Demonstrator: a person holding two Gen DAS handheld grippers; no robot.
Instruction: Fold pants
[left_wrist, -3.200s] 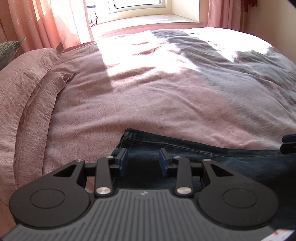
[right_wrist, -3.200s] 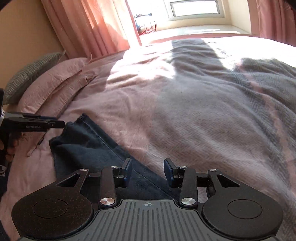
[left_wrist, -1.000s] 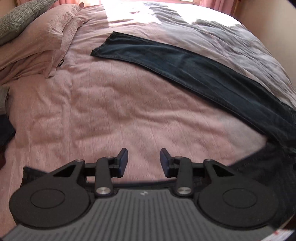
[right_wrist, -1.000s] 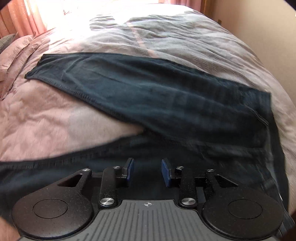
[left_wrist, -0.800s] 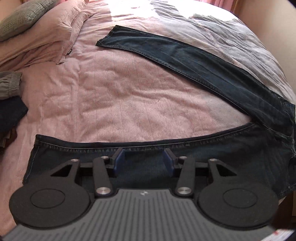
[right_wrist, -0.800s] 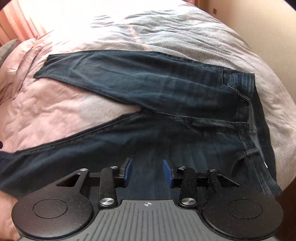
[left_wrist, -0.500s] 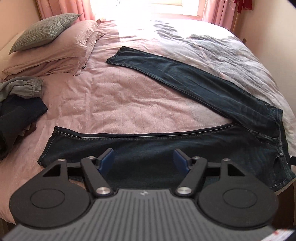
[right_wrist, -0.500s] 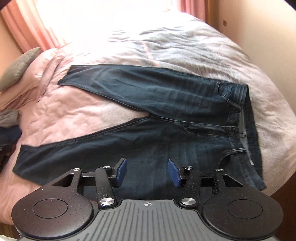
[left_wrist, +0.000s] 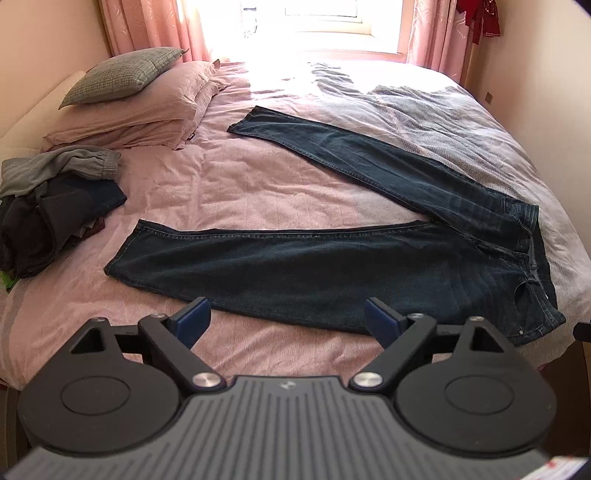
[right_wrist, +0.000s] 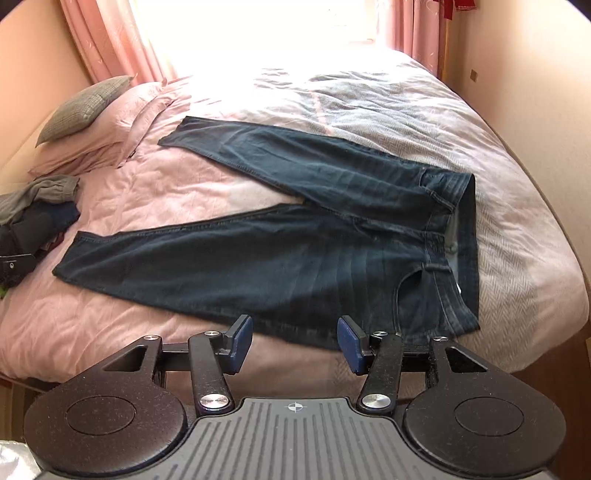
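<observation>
Dark blue jeans (left_wrist: 332, 273) lie flat on the pink bed (left_wrist: 221, 184), legs spread in a V, waistband at the right near the bed's edge. The right wrist view shows the same jeans (right_wrist: 295, 258) with the waistband (right_wrist: 461, 240) on the right. My left gripper (left_wrist: 288, 319) hangs open above the near edge of the bed, just short of the nearer leg, with nothing between its fingers. My right gripper (right_wrist: 293, 345) is open too, held over the bed's near edge just short of the hip part of the jeans, holding nothing.
A heap of other clothes (left_wrist: 48, 206) lies at the bed's left side. Pillows (left_wrist: 129, 103) and a grey cushion (left_wrist: 122, 74) sit at the head. A grey blanket (left_wrist: 443, 118) covers the far right. Walls close in on the right; curtains (right_wrist: 110, 40) and window behind.
Both grippers have pulled back and up from the jeans, so the whole garment now shows. Both have opened wider, the left most of all. The jeans lie spread out, not held.
</observation>
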